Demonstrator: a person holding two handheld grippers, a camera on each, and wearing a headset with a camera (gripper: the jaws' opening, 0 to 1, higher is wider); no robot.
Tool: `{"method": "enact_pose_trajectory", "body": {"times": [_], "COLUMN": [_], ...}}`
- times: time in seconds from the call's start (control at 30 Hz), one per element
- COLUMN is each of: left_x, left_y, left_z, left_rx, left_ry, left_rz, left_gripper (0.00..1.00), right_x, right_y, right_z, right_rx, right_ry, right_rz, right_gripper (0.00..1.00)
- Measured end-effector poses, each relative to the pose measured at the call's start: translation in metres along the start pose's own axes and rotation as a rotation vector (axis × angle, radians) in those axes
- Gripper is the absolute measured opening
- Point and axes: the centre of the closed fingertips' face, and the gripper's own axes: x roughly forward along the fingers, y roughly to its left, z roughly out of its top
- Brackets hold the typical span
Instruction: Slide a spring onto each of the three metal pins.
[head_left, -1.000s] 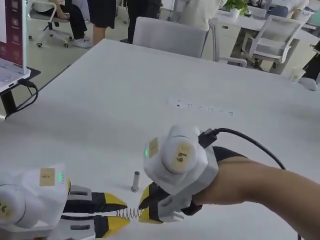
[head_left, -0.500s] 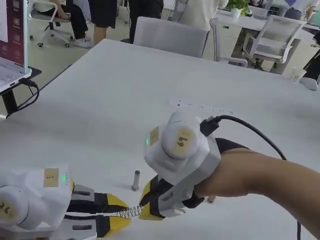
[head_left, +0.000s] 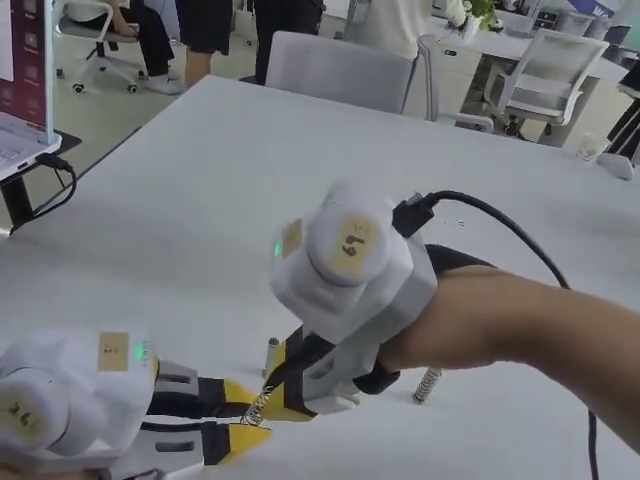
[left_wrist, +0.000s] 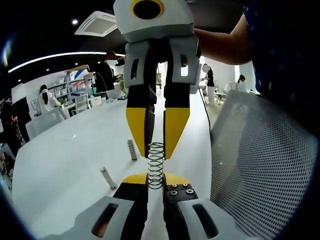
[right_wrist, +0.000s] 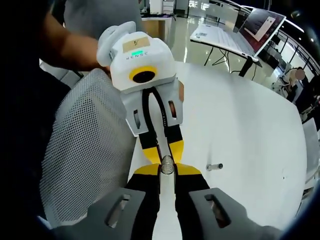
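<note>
A small steel spring (head_left: 257, 404) spans the gap between both grippers, low over the white table (head_left: 200, 200). My left gripper (head_left: 250, 428) is shut on its near end (left_wrist: 156, 167). My right gripper (head_left: 272, 400) faces it from above, jaws closed on the spring's other end (right_wrist: 167, 165). Just behind the yellow tips a bare metal pin (head_left: 270, 349) stands upright, partly hidden. Another pin wearing a spring (head_left: 427, 384) stands to the right, under the forearm. The left gripper view shows both pins, the sprung one (left_wrist: 131, 149) and the bare one (left_wrist: 107, 177).
A laptop (head_left: 20, 100) sits on a stand beyond the table's left edge, with cables hanging below it. A grey chair (head_left: 340, 70) is at the far edge. The right gripper's black cable (head_left: 500, 245) trails over the forearm. People and office chairs are farther back.
The right gripper has moved up and left, closer over the left gripper, and the spring between them now tilts. The sprung pin has come out from under the forearm.
</note>
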Motion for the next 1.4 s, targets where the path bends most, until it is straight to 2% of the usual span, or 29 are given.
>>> {"method": "enact_pose_trajectory", "body": {"times": [0.17,0.37,0.5,0.83,1.0,1.13,1.4], "left_x": [0.0,0.0,0.001,0.0,0.0,0.003,0.003], "left_y": [0.001,0.0,0.0,0.0,-0.001,0.001,0.002], "left_z": [0.001,0.005,0.005,0.01,0.01,0.01,0.01], "left_rx": [-0.016,-0.052,-0.047,-0.057,-0.04,-0.041,-0.048], "left_ry": [-0.01,-0.047,-0.043,-0.068,-0.057,-0.078,-0.081], "left_rz": [0.002,-0.004,-0.002,-0.003,-0.005,0.009,0.011], "left_gripper": [0.02,0.02,0.02,0.02,0.02,0.03,0.03], "right_x": [0.0,0.002,0.006,0.009,0.01,0.01,0.011], "right_y": [-0.001,0.0,0.0,0.0,0.001,-0.002,-0.003], "right_z": [0.001,0.0,-0.003,-0.004,-0.004,-0.004,-0.004], "right_rx": [-0.003,0.0,-0.009,-0.02,-0.021,-0.018,-0.013], "right_ry": [-0.006,-0.004,0.015,0.032,0.041,0.048,0.06], "right_rz": [0.005,0.016,0.017,0.028,0.033,0.023,0.027], "right_gripper": [0.08,0.09,0.09,0.09,0.08,0.08,0.08]}}
